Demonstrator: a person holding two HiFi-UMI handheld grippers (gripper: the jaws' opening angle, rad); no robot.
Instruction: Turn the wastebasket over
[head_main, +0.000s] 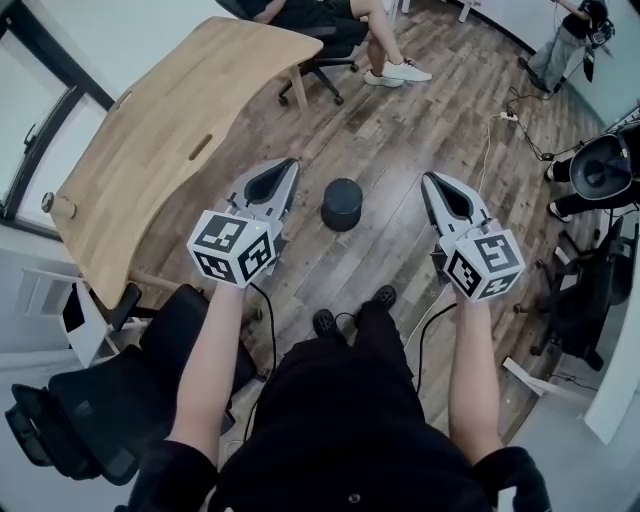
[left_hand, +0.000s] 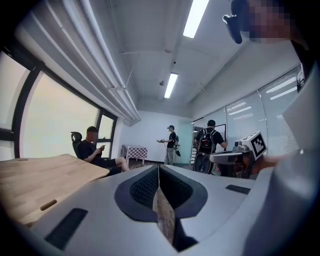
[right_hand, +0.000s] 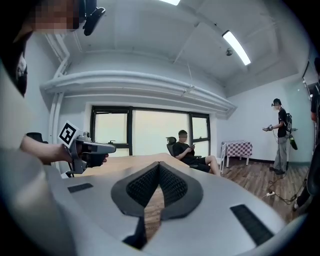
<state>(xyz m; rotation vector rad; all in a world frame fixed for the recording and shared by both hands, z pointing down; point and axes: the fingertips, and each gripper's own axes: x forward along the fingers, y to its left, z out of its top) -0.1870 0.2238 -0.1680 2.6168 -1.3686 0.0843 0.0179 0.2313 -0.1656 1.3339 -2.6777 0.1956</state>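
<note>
A small dark round wastebasket (head_main: 342, 203) stands on the wooden floor ahead of my feet, midway between the two grippers. In the head view it shows a flat closed top face. My left gripper (head_main: 290, 163) is held in the air to the left of it, jaws shut and empty. My right gripper (head_main: 427, 178) hovers to the right of it, also shut with nothing held. Both point forward, nearly level. In the left gripper view the left gripper (left_hand: 158, 168) has its tips together; the right gripper view shows the right gripper (right_hand: 159, 163) likewise. The wastebasket appears in neither gripper view.
A light wooden table (head_main: 165, 135) stands at the left, with a black office chair (head_main: 110, 395) beside my left leg. A seated person (head_main: 335, 20) is beyond the table. Cables (head_main: 515, 125) and another chair (head_main: 600, 170) lie at the right. Two people (left_hand: 171, 144) stand far off.
</note>
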